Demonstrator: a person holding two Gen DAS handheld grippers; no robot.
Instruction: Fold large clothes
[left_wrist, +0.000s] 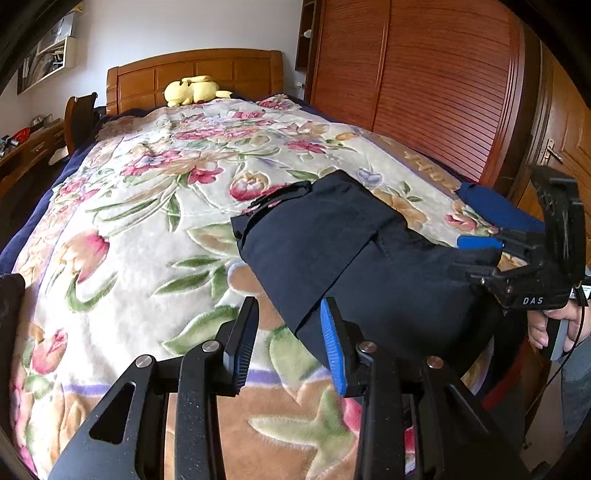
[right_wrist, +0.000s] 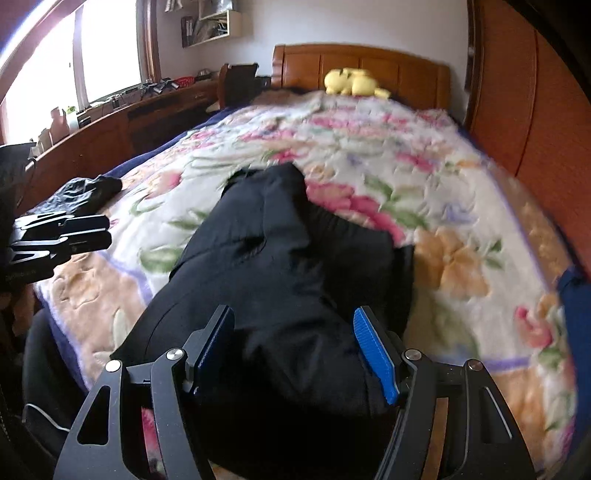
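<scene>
A dark navy garment (left_wrist: 351, 254) lies folded into a thick bundle on the flowered blanket (left_wrist: 147, 229) near the bed's foot edge. In the left wrist view my left gripper (left_wrist: 290, 314) hovers at the bundle's near-left corner, jaws apart, with blanket and the cloth's edge showing between them. Seen from the right, the left gripper (right_wrist: 62, 232) sits off the garment's (right_wrist: 280, 251) left side. My right gripper (right_wrist: 293, 332) stands wide over the bundle's near end; dark cloth fills the gap, and the pads do not press it. The right gripper (left_wrist: 476, 254) is at the bundle's right end.
A yellow plush toy (left_wrist: 192, 90) lies by the wooden headboard (left_wrist: 195, 74). A wooden wardrobe (left_wrist: 424, 81) runs along the bed's right. A blue cloth (left_wrist: 498, 206) lies at the right edge, another dark garment (right_wrist: 85, 192) at the left edge. A desk (right_wrist: 122, 122) stands under the window.
</scene>
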